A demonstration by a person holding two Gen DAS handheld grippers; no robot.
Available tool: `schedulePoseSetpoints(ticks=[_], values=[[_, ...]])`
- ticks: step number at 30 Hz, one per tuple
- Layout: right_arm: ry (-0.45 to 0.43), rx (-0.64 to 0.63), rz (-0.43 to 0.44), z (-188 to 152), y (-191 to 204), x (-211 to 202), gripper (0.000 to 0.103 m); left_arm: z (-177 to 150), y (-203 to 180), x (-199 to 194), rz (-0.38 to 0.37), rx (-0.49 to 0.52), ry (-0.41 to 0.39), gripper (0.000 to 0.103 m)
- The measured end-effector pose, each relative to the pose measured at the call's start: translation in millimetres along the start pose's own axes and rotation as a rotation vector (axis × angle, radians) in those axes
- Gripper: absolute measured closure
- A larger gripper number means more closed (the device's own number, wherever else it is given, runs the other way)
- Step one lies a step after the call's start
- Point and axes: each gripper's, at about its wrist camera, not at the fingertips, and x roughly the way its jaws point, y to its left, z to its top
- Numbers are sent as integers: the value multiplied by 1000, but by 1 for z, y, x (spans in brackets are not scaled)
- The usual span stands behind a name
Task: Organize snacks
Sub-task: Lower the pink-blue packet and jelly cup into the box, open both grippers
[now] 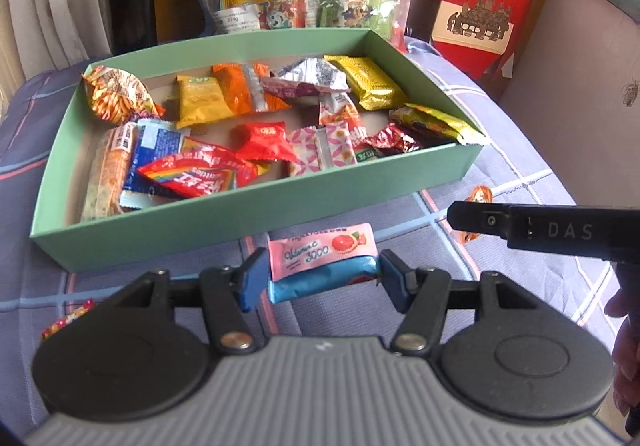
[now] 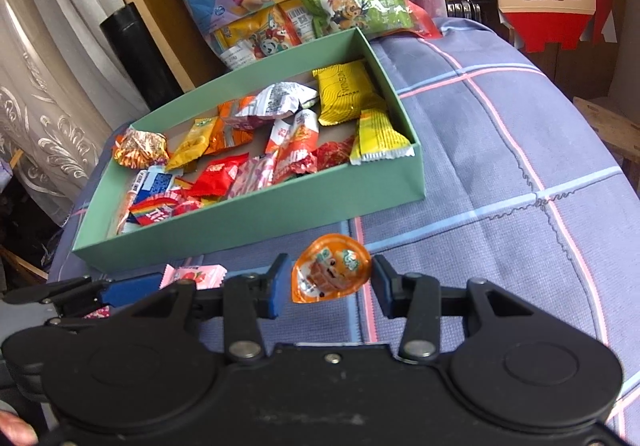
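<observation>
— Snacks mostly sit in the green box (image 1: 248,242) on the checked cloth (image 2: 500,173), yes?
— Yes. The left gripper (image 1: 322,278) pinches a pink-and-blue packet (image 1: 322,260) just before the box; the right gripper (image 2: 330,284) clamps an orange jelly cup (image 2: 330,272) nearby.

We look steeply down along each gripper's fingers, close above the blue checked cloth (image 1: 500,181). Both views share the shallow green cardboard box (image 1: 256,221), seen across its near edge.
</observation>
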Motion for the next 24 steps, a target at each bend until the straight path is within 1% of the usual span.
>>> schedulePoseSetpoints(ticks=[5,9,12,15,21,23,24], values=[[-48,-21,19,18,15,-20,60,25,1,-21,-12,-3,-80,44],[-89,-35,30,42,25,-29,60,49,3,-24,-17,-5,-111,44],[-110,-33,33,62,29,-28,60,67,8,-19,-14,-17,-114,44],[-112,-9,41,81,28,-21,60,81,13,-13,-18,-32,-114,44],[-107,10,37,105,24,4,60,94,16,4,-9,-30,-92,43],[-110,11,36,110,24,13,56,95,15,10,1,-28,-75,38],[-110,16,35,111,23,18,50,94,15,14,8,-25,-63,27]])
